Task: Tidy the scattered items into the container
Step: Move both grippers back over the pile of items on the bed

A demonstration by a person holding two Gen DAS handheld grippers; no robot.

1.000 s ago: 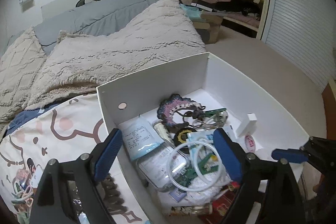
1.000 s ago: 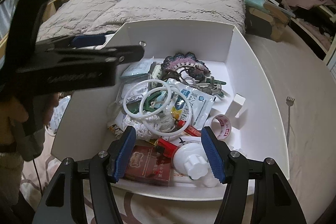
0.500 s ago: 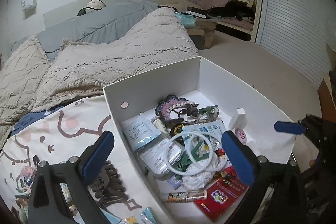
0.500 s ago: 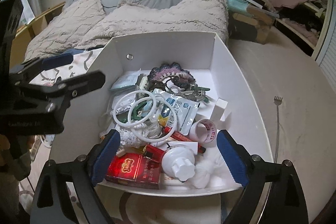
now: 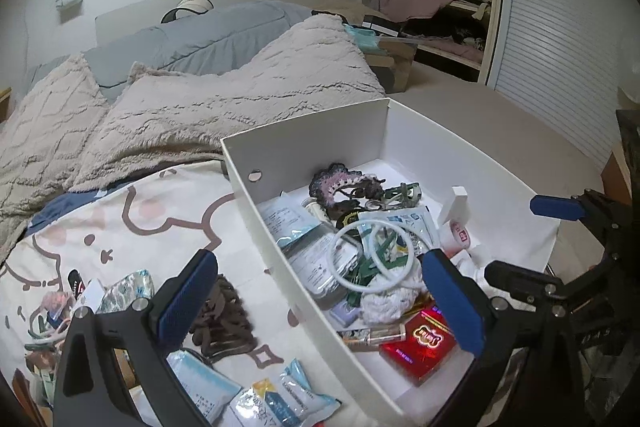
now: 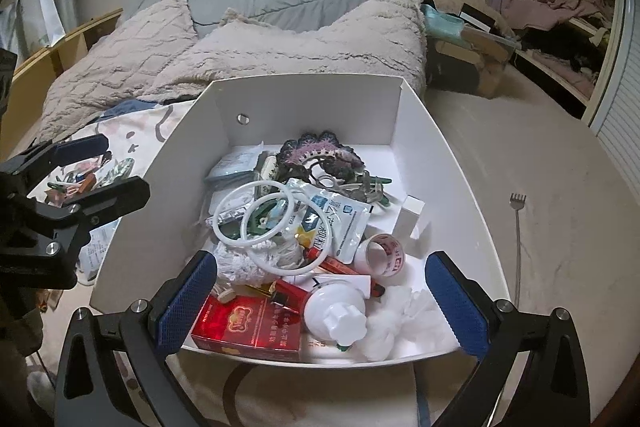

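Left wrist view: the left gripper (image 5: 320,301) is held level over the near left wall of the white box (image 5: 280,247), jaws spread wide and holding nothing — one blue pad over the bed sheet (image 5: 132,227), the other over the box interior. On the sheet outside the box lie a brown hair claw (image 5: 222,321) just beside the left finger, and several sachets (image 5: 276,401) at the lower edge. Inside the box are white rings (image 5: 374,255), a red packet (image 5: 420,347), a crocheted piece (image 5: 340,181) and a small white carton (image 5: 456,205). The right gripper (image 5: 524,241) enters from the right edge, its fingers apart over the box's far side. Right wrist view: the right gripper (image 6: 322,303) points down into the box (image 6: 440,147) from its near rim, jaws wide apart and empty, straddling the red packet (image 6: 248,327), a white cap (image 6: 340,311) and a wad of white fluff (image 6: 400,319). A tape roll (image 6: 384,255) lies just beyond the cap. The left gripper (image 6: 104,167) stands at the left edge outside the box wall, fingers apart. A metal fork-like tool (image 6: 517,227) lies on the floor well to the right of the box.
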